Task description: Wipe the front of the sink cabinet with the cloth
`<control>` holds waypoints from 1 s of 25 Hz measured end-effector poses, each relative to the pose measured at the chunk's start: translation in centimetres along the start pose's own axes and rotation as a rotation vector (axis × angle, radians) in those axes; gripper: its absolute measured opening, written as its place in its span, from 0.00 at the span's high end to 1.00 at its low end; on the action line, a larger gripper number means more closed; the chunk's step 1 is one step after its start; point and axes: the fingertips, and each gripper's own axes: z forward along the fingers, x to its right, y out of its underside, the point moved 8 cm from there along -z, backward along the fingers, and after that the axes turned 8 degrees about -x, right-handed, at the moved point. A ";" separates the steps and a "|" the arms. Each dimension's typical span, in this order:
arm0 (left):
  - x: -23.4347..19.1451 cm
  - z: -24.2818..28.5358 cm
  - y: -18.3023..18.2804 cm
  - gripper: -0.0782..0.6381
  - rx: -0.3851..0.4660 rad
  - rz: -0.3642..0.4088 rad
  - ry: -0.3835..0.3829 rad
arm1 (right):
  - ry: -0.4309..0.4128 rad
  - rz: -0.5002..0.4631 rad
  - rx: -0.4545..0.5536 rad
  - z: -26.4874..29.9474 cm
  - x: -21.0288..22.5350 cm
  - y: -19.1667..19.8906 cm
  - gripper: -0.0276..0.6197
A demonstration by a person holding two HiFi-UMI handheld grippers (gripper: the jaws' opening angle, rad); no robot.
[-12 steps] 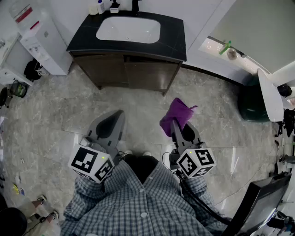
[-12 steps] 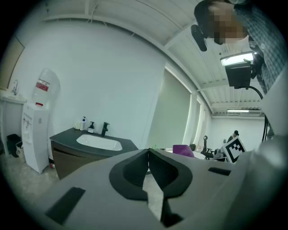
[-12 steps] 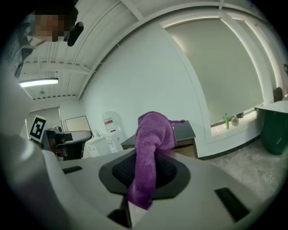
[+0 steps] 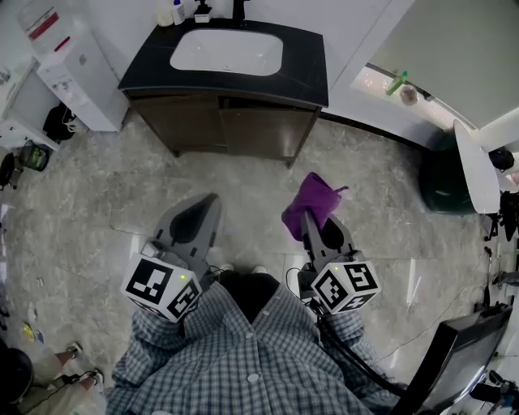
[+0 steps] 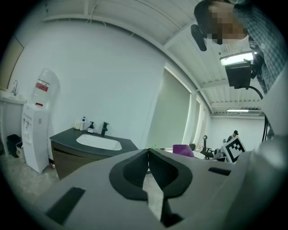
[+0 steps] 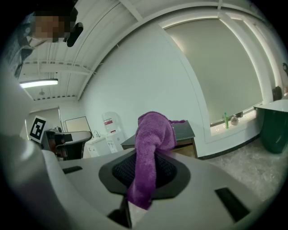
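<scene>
A dark wooden sink cabinet (image 4: 227,126) with a black top and a white basin (image 4: 227,52) stands against the far wall, well ahead of both grippers. My right gripper (image 4: 309,212) is shut on a purple cloth (image 4: 312,201), which bunches above the jaws and hangs down between them (image 6: 148,152). My left gripper (image 4: 207,200) is held beside it at the same height, jaws shut and empty (image 5: 148,155). The cabinet (image 5: 67,157) shows at the lower left of the left gripper view, and behind the cloth in the right gripper view (image 6: 180,139).
A white water dispenser (image 4: 69,65) stands left of the cabinet. Bottles and a black tap (image 4: 237,10) sit at the back of the sink top. A dark green bin (image 4: 446,178) is at the right by a window ledge. Marble floor (image 4: 122,203) lies between me and the cabinet.
</scene>
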 end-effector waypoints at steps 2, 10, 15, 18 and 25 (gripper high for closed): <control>0.1 0.0 0.0 0.88 -0.002 -0.001 -0.001 | 0.002 0.002 0.000 -0.1 0.1 0.0 0.84; 1.0 0.2 0.5 0.88 -0.004 -0.001 -0.012 | -0.002 0.030 -0.002 -0.6 1.2 0.5 0.84; 2.0 0.6 0.9 0.88 -0.016 -0.002 -0.040 | -0.021 0.045 -0.016 -0.9 2.4 0.9 0.84; 3.0 0.9 1.0 0.88 -0.020 0.000 -0.055 | -0.033 0.045 -0.021 -1.2 3.4 0.8 0.84; 5.1 1.2 1.0 0.88 -0.005 0.005 -0.088 | -0.055 0.021 -0.018 -2.3 5.3 0.5 0.84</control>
